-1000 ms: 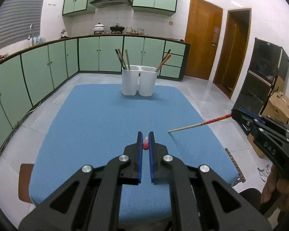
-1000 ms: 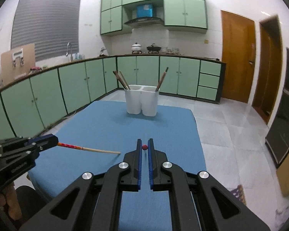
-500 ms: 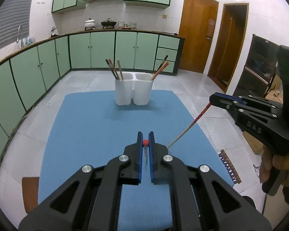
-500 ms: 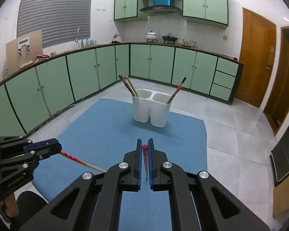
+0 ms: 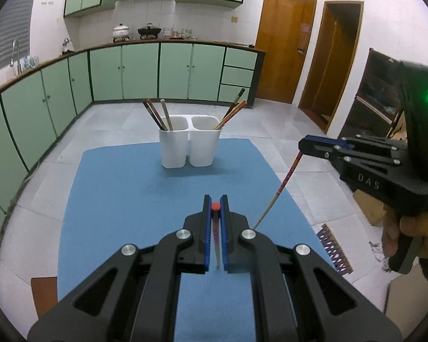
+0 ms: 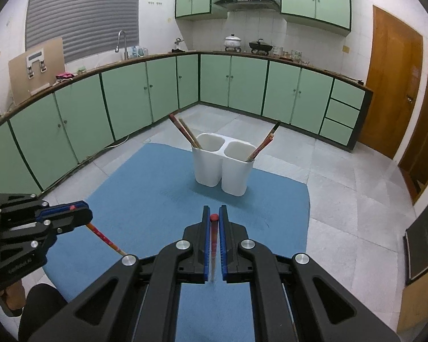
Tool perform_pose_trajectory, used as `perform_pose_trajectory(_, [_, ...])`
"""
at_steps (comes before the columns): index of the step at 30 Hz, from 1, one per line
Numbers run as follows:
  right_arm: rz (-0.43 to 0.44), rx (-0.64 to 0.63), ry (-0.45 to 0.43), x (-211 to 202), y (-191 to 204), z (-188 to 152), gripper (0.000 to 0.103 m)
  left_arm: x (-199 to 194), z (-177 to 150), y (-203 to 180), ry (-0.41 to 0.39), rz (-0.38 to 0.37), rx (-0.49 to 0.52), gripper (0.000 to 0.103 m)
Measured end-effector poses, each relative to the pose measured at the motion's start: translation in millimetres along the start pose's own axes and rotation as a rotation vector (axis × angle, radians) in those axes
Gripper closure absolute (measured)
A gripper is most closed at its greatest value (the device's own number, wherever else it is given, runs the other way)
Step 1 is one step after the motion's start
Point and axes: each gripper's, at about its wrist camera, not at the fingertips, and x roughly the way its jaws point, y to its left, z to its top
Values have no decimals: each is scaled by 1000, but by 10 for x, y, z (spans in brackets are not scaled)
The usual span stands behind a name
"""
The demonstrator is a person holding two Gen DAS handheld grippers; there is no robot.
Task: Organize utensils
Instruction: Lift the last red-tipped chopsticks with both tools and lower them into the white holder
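Clamped in each black two-finger gripper, left (image 5: 215,199) and right (image 6: 214,210): one red-tipped wooden chopstick (image 5: 215,239), hanging steeper than earlier, thin end down; white two-cup holder (image 5: 189,144) nearer.

Home kitchen: green cabinets (image 6: 128,97) beneath a long worktop (image 6: 105,65), sink tap (image 6: 121,38), range hood (image 6: 246,0), pots (image 6: 232,41) by the tiled wall, and wooden doors (image 5: 284,48).

The table cover (image 5: 122,199) was plain blue, and the twin holder (image 5: 189,145) at twelve o'clock was white. Both grippers were black with blue pads (image 5: 206,228), and the clamped chopstick (image 5: 215,222) was red-tipped. The cabinets (image 6: 128,94) were pale green.
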Motion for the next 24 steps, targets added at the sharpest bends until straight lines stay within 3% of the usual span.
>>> perform_pose_trajectory(11, [9,-20,-31,-247,41,423,97,-188,616,93,-68,30,14,98])
perform_pose_trajectory(24, [-4,43,-115,-315,-219,1526,97,-279,1730,17,-227,87,30,98])
